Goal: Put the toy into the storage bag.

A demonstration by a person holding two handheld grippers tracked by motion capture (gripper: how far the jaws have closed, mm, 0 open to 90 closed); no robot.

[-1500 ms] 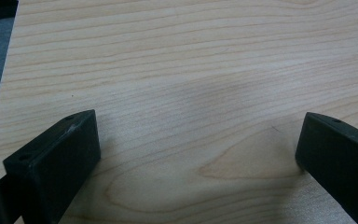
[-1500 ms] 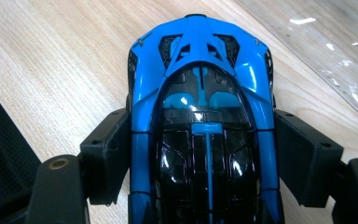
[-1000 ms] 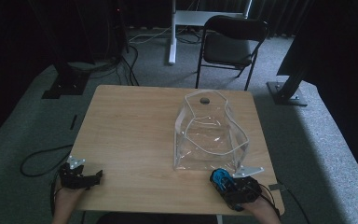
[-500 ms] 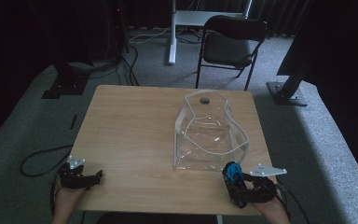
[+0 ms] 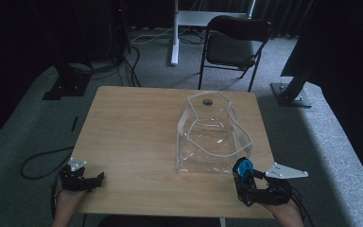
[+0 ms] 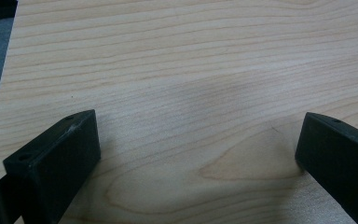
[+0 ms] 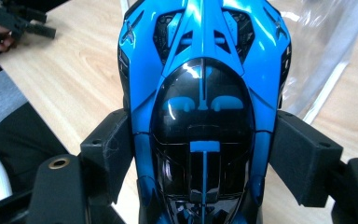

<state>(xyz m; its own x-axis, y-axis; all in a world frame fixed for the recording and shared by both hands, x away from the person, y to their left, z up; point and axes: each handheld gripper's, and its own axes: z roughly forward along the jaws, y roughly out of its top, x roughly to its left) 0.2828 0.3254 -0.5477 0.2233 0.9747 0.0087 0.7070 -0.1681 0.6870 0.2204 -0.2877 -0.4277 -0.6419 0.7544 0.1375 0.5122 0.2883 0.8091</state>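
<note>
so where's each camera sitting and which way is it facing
High view: above the person's side, looking forward and down at the table and clear bag; both hands and grippers show.
Left gripper view: on the left gripper, facing bare tabletop between open jaws.
Right gripper view: on the right gripper, facing the blue toy car it clamps.
Shared: high and right views both show car, bag and left gripper.
</note>
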